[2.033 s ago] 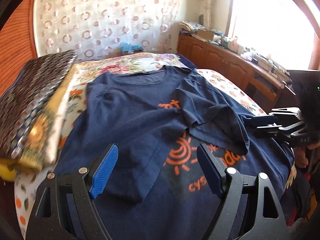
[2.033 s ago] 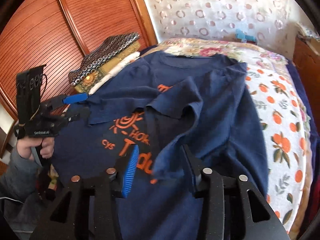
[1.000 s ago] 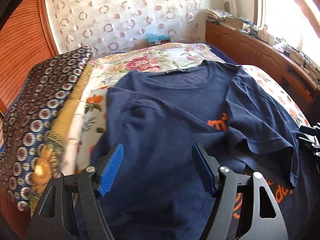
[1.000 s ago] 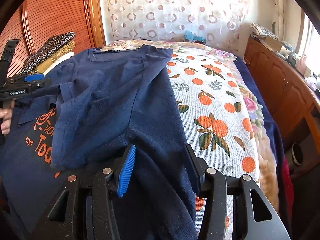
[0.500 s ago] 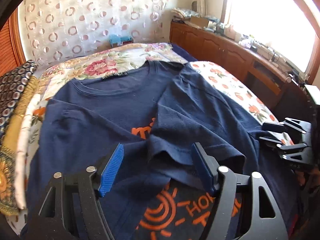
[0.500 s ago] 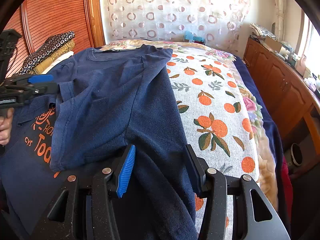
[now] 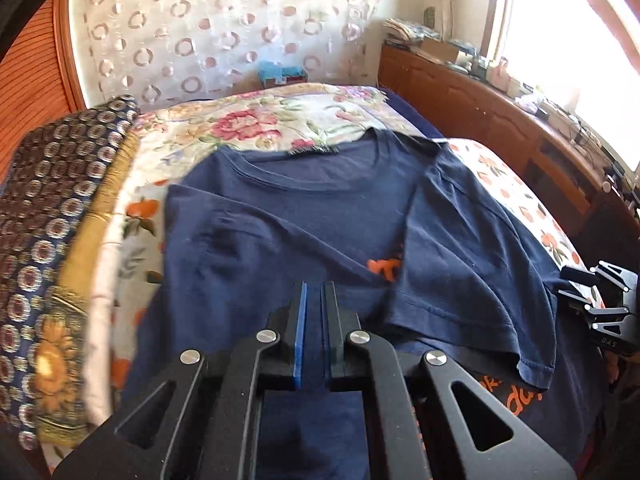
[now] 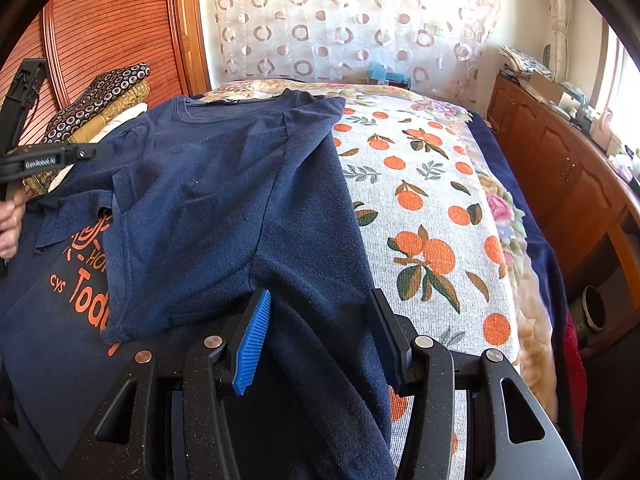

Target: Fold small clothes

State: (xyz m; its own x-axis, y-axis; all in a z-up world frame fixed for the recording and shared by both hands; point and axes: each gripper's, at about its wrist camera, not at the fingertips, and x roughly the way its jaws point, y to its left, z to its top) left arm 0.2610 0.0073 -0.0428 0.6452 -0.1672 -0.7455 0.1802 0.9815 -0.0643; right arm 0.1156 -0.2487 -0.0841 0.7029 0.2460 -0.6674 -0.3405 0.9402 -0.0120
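Left claw [image 7: 314, 292] shut empty above navy T-shirt [image 7: 280, 232].

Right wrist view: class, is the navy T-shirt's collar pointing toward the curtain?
Yes, the navy T-shirt lies with its collar toward the curtain.

The left gripper [image 7: 314, 292] is a matte black frame of angled linkage bars with triangular cut-outs, joined by round silver screw heads. Its jaws carry ribbed blue pads on the inner faces. The right gripper [image 8: 318, 336] is built the same, one blue ribbed pad showing beside a dark one. Seen from the right gripper, the left gripper's black side bears small white lettering, above the person's hand [image 8: 10, 220].
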